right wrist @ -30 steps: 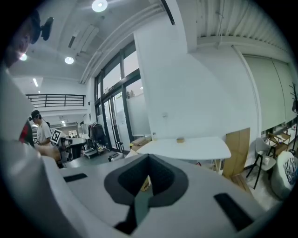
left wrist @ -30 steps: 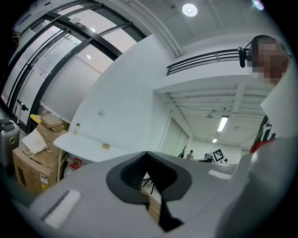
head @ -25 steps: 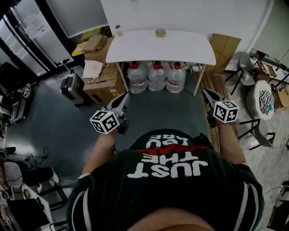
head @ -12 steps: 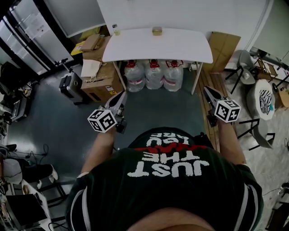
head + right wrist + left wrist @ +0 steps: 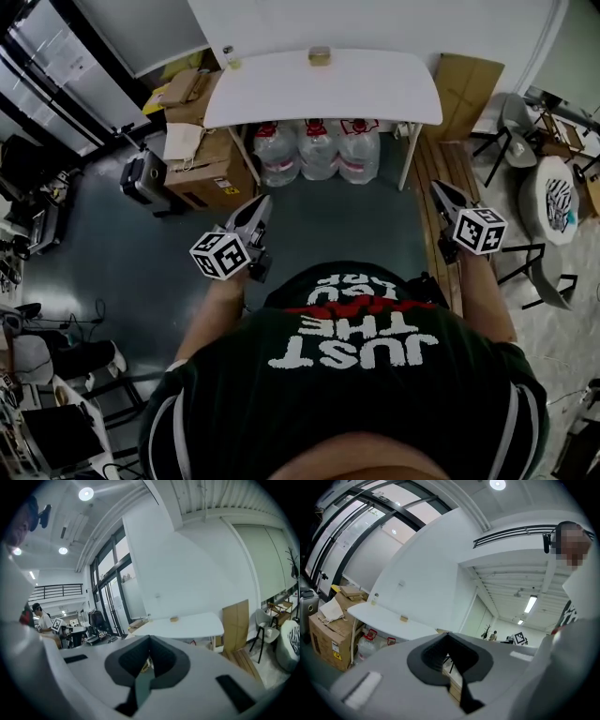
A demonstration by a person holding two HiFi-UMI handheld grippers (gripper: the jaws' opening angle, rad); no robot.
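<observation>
Both forearms are held out in front of the body at about waist height, one at lower left and one at lower right of the head view. The left tongs (image 5: pixel 263 201) and the right tongs (image 5: pixel 435 187) point up the frame towards the desk (image 5: pixel 375 89) and hang over the grey floor (image 5: pixel 337 225). In each gripper view the jaws meet at their tips, with nothing between them: left tongs (image 5: pixel 448 634), right tongs (image 5: pixel 149 637).

The white desk sits at the top centre of the head view, well apart from both tongs. Its long axis runs left to right across the frame. A small tan block (image 5: pixel 320 56) lies near its far edge, about mid-length, and a little bottle (image 5: pixel 228 58) stands at its upper left corner.

Three water jugs (image 5: pixel 319 150) stand under the desk. Cardboard boxes (image 5: pixel 192 159) are stacked just left of it, and a flat cardboard sheet (image 5: pixel 469 80) leans at its right. Glazed partitions fill the upper left.
</observation>
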